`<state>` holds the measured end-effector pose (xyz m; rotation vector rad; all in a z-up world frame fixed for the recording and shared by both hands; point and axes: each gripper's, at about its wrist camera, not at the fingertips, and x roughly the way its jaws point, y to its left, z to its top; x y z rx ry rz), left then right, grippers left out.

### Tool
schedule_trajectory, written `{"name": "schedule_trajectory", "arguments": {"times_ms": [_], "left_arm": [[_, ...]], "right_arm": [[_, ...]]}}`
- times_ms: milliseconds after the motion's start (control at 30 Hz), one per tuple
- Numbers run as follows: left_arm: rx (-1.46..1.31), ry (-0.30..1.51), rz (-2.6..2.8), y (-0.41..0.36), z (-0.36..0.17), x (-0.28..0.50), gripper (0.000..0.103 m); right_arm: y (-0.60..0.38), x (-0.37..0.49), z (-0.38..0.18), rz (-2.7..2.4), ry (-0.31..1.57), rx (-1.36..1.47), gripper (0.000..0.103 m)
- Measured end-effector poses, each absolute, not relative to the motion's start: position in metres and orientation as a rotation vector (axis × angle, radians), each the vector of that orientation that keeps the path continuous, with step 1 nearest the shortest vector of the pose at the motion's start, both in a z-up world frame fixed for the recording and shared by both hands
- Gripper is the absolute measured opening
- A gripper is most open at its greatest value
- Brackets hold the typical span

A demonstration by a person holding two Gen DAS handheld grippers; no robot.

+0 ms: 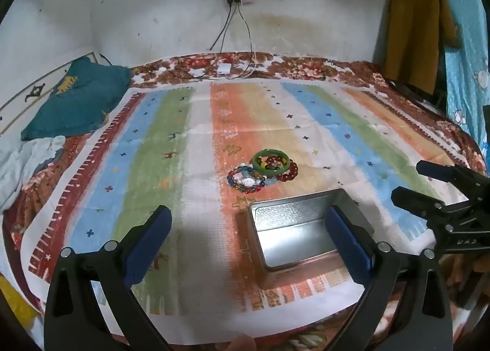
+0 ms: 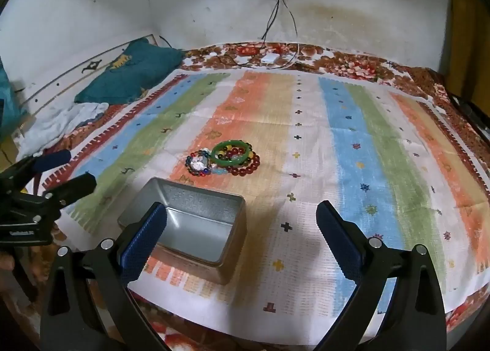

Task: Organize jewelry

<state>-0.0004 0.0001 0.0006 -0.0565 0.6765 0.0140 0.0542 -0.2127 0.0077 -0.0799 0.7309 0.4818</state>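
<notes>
A pile of jewelry lies on the striped cloth: a green bangle on top of red bead bracelets and a multicolour bead bracelet. An open, empty metal tin stands just in front of the pile. My left gripper is open and empty, held above the cloth before the tin. My right gripper is open and empty, right of the tin; it also shows in the left wrist view.
A striped cloth covers a floral bedspread. A teal pillow and pale crumpled fabric lie at the left. A white charger with cables lies by the back wall. Clothes hang at the right.
</notes>
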Motion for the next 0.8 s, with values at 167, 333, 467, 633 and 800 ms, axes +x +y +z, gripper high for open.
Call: {"name": "schedule_trajectory", "arguments": {"times_ms": [167, 333, 467, 633, 800], "left_arm": [[-0.031, 0.682, 0.021, 0.0, -0.001, 0.001, 0.097], [-0.03, 0.704, 0.013, -0.005, -0.005, 0.003, 0.097], [-0.046, 0.718, 0.006, -0.002, -0.006, 0.004, 0.097], [-0.055, 0.733, 0.006, -0.001, -0.008, 0.004, 0.097], [-0.084, 0.747, 0.016, 0.004, -0.009, 0.004, 0.097]], "right_arm": [[-0.211, 0.054, 0.005, 0.495, 0.747, -0.069, 0.099], [-0.209, 0.053, 0.004, 0.488, 0.743, -0.075, 0.099], [-0.211, 0.054, 0.008, 0.477, 0.752, -0.074, 0.099], [-0.213, 0.056, 0.005, 0.464, 0.764, -0.077, 0.099], [-0.214, 0.056, 0.004, 0.46, 0.766, -0.077, 0.099]]}}
